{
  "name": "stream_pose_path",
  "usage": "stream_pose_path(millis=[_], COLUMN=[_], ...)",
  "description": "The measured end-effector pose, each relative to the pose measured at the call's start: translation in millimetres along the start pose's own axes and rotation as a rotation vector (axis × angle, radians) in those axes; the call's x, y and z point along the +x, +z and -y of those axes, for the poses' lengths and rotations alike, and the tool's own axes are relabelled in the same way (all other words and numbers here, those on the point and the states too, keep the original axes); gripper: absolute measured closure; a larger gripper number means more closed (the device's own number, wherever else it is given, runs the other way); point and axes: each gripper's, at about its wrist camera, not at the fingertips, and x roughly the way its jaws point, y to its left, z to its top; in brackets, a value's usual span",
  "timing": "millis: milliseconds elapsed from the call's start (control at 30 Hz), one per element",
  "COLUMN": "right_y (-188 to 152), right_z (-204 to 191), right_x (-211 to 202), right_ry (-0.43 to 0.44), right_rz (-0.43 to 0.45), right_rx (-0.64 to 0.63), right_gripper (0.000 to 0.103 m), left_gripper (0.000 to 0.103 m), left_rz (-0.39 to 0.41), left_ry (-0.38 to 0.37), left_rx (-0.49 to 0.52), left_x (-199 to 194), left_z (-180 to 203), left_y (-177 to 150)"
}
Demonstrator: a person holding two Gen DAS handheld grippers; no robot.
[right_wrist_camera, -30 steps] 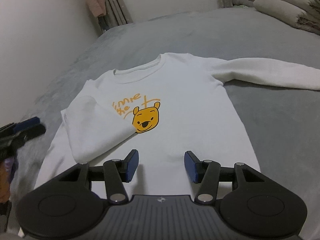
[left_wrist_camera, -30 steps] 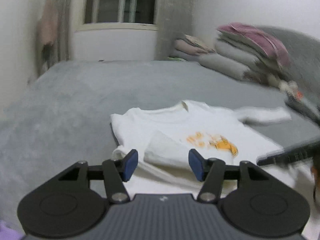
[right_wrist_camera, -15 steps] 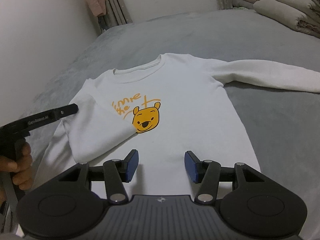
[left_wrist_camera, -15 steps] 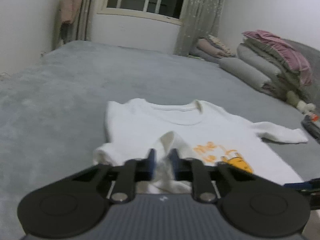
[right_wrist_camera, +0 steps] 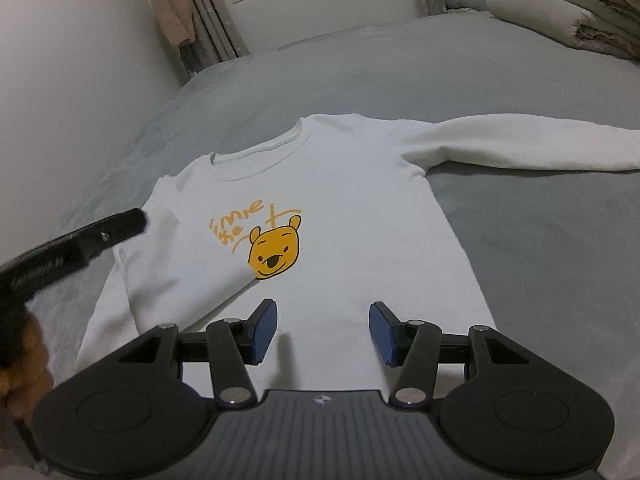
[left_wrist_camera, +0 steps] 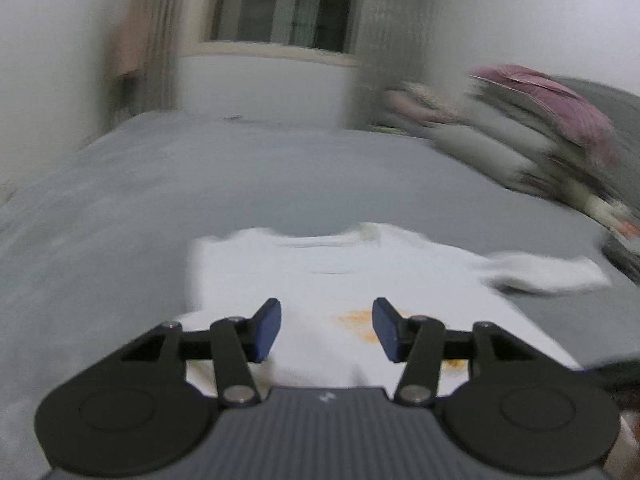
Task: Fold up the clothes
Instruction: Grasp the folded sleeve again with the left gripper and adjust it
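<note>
A white long-sleeved shirt point(right_wrist_camera: 344, 208) with an orange bear print point(right_wrist_camera: 276, 254) lies face up on the grey bed point(right_wrist_camera: 520, 100). Its left sleeve point(right_wrist_camera: 176, 272) is folded in over the chest; its right sleeve point(right_wrist_camera: 520, 148) stretches out to the right. My right gripper point(right_wrist_camera: 322, 330) is open and empty over the shirt's hem. My left gripper point(left_wrist_camera: 326, 330) is open and empty above the shirt's point(left_wrist_camera: 340, 276) left side; it also shows in the right wrist view point(right_wrist_camera: 76, 248) over the folded sleeve. The left wrist view is blurred.
Folded quilts and pillows point(right_wrist_camera: 552, 12) are stacked at the far right of the bed, also in the left wrist view point(left_wrist_camera: 520, 136). A window point(left_wrist_camera: 288, 4) and curtains stand at the back wall. A white wall point(right_wrist_camera: 80, 80) runs along the bed's left.
My left gripper shut on the folded left sleeve half a second ago, then opened and let it go. It has swung over the shirt. My right gripper has not moved.
</note>
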Motion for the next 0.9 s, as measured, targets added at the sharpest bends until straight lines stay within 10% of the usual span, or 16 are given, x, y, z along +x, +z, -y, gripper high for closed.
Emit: stream_pose_path(millis=[233,367,667,900], right_y=[0,0,1,11], right_z=[-4,-3,1,29], right_x=[0,1,-2,-14], right_ry=[0.002,-0.004,-0.008,-0.015], right_rz=[-0.002,-0.002,0.008,0.056], right_rx=[-0.017,-0.02,0.002,0.141], right_gripper=[0.052,0.052,0.052,0.052], left_gripper=[0.05,0.086,0.093,0.054], left_rz=[-0.048,-0.085,0.052,0.112], left_ry=[0.035,0.041,-0.186,-0.529], left_rx=[-0.005,0.063,0.071,0.344], left_x=[23,24,-20,-70], left_z=[-8,2,40,98], left_y=[-14,-25,-17,-32])
